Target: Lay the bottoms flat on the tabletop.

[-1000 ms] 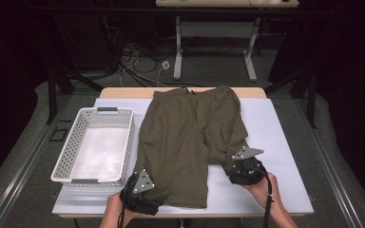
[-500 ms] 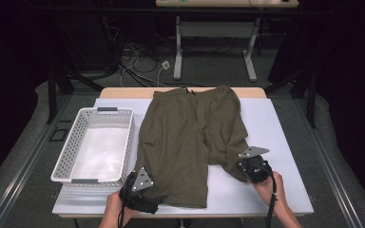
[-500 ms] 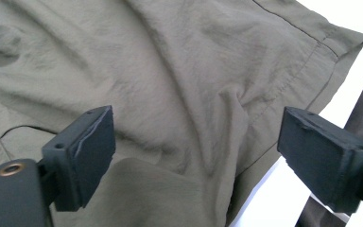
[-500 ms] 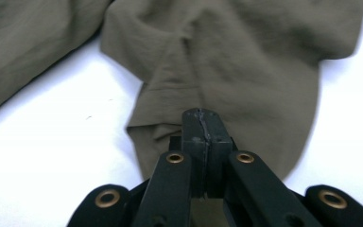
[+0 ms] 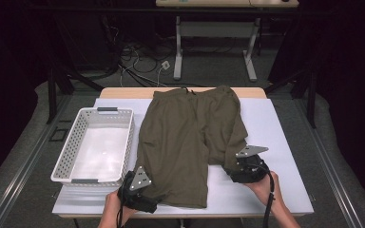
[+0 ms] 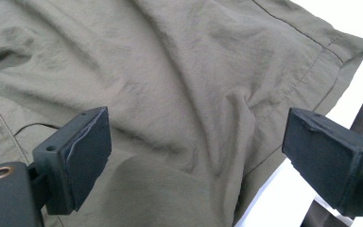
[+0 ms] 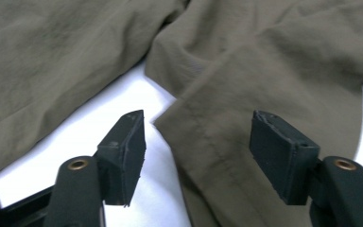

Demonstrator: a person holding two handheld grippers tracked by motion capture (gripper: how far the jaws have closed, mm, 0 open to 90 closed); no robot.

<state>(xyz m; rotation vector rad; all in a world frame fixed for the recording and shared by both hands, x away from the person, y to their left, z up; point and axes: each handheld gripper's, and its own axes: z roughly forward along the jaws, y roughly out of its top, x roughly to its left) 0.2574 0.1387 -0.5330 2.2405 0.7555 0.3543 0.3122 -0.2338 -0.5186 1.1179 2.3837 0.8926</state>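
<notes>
Olive-green shorts lie flat on the white table cover, waistband at the far edge. My left gripper sits at the near left leg's hem. In the left gripper view, that gripper is open; its jaws have just been opening, and the wrinkled cloth lies loose between them. My right gripper is at the shorter right leg's hem. The right gripper view shows it open too, its jaws having just opened, with the hem corner between the pads and untouched.
A white perforated basket stands on the table's left side, beside the shorts. Bare white table cover lies to the right of the shorts. The table's near edge is just under both hands.
The right gripper has shifted slightly to the right at the hem. The left hand has kept still, and the shorts lie as before.
</notes>
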